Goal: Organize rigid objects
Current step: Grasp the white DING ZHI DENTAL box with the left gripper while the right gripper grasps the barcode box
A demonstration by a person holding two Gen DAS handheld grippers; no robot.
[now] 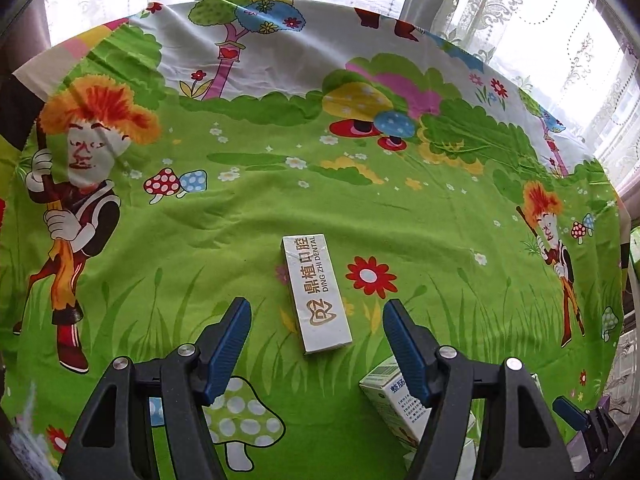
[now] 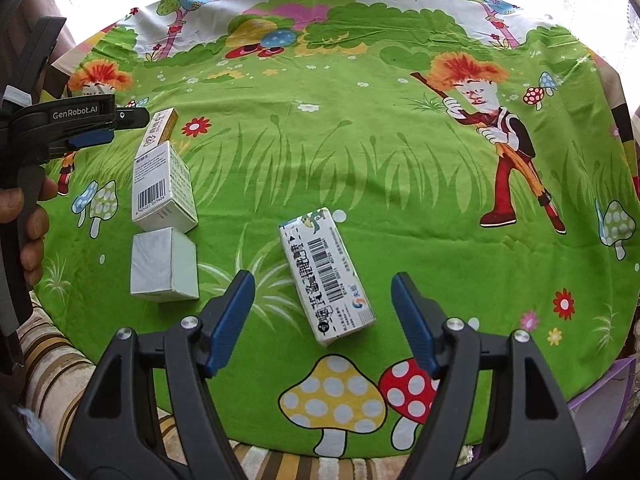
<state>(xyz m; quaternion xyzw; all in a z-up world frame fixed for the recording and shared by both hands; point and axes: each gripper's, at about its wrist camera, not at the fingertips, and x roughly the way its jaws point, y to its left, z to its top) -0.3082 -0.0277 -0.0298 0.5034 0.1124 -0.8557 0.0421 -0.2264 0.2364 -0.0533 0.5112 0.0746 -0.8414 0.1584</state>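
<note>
On a table draped in a bright green cartoon-print cloth [image 1: 248, 220], all mushrooms, grass blades and orange-haired figures, the left gripper [image 1: 316, 320] hangs with its jaws spread wide and nothing between them, ribbed blue pads [image 1: 230, 344] facing inward on black plastic arms. Just ahead of it lies a long, slim white dental box [image 1: 316, 292], glossy card with gold lettering, flat on the cloth and angled slightly, its near end sitting between the open fingertips without touching either. Low to the right, partly hidden behind the right finger, a white-and-green carton [image 1: 390, 400] pokes out. Over to the right wrist view now: the right gripper [image 2: 324, 300] is just as wide open and empty, and a rectangular white barcode carton [image 2: 326, 276] lies flat and diagonal on the fabric, its lower end between the two pads and clear of both. Off to the left, three boxes sit in a rough column: the dental box farthest back, then a white barcoded box [image 2: 162, 188] right up against it, then a plain white squarish box [image 2: 162, 266] nearest, a narrow gap apart. At the left edge the person's hand [image 2: 28, 224] wraps the other gripper's handle. Lace curtains [image 1: 500, 12] glow behind.
</note>
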